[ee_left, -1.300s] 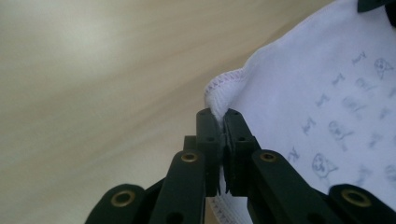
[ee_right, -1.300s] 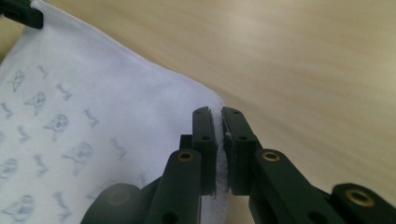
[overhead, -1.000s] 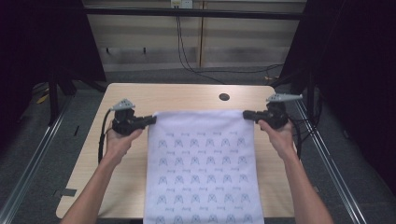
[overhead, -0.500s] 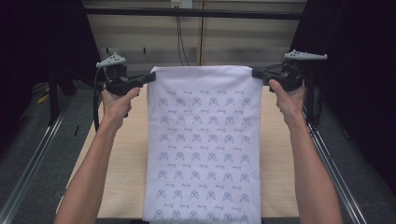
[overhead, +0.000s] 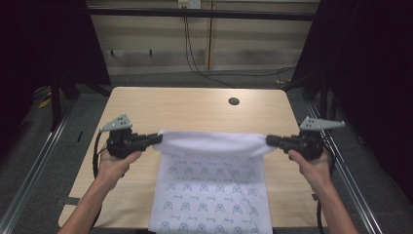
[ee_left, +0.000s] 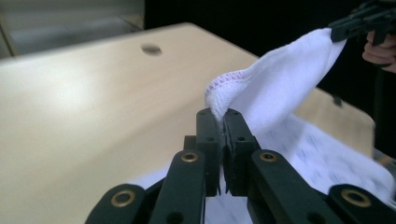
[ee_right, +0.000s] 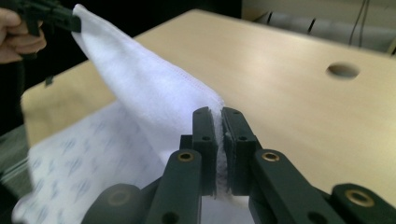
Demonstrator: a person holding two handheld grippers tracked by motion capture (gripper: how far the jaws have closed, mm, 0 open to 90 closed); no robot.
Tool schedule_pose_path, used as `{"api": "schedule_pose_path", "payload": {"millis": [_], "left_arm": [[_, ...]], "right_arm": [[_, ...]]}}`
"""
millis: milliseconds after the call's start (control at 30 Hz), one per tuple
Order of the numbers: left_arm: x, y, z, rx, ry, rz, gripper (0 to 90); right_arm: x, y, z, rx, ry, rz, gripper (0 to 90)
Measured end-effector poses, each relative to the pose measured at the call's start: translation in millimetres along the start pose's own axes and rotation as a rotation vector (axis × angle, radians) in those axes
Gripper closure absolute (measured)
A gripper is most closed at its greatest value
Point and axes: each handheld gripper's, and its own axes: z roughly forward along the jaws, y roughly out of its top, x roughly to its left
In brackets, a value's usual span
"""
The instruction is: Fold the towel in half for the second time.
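Your left tongs [overhead: 157, 139] clamped on one cloth [overhead: 214, 190] corner, your right tongs [overhead: 271, 141] clamped on the other, top edge stretched between them above the bench [overhead: 195, 109], patterned rest draped toward you

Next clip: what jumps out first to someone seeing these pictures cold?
The white patterned cloth, stretched between the two hands over the near half of the wooden table, its top edge lifted while the rest trails off the front edge. The left tongs and right tongs are each shut on an upper corner. On the bare far half sits a small round hole.
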Motion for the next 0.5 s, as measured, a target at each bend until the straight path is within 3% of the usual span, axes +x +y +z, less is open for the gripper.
{"api": "schedule_pose_path", "payload": {"millis": [67, 133, 267, 300, 367, 433, 500], "left_arm": [[-6.6, -19.1, -0.4, 0.067, 0.017, 0.015, 86.8], [-10.3, -38.2, -3.5, 0.091, 0.003, -0.020, 86.8], [-21.8, -69.8, -10.8, 0.126, -0.033, -0.022, 86.7], [-23.2, -79.0, -11.1, 0.120, -0.046, -0.048, 86.7], [-29.2, -96.8, -6.9, 0.174, -0.041, -0.068, 86.8], [-35.6, -105.1, -1.7, 0.242, -0.054, -0.032, 86.7], [-36.6, -110.5, 5.0, 0.274, -0.054, -0.040, 86.7]], "right_arm": [[11.2, -16.9, 1.3, 0.059, 0.010, -0.008, 84.8], [22.5, -33.6, 3.2, 0.110, 0.029, -0.005, 84.7], [43.2, -62.9, -0.6, 0.185, 0.045, -0.015, 84.7], [47.5, -68.7, -0.6, 0.211, 0.047, -0.028, 84.7], [53.3, -82.5, 2.8, 0.246, 0.057, -0.016, 84.7], [58.4, -96.2, 9.9, 0.312, 0.066, -0.014, 84.7], [58.5, -109.1, 15.7, 0.363, 0.063, 0.012, 84.8]]}}
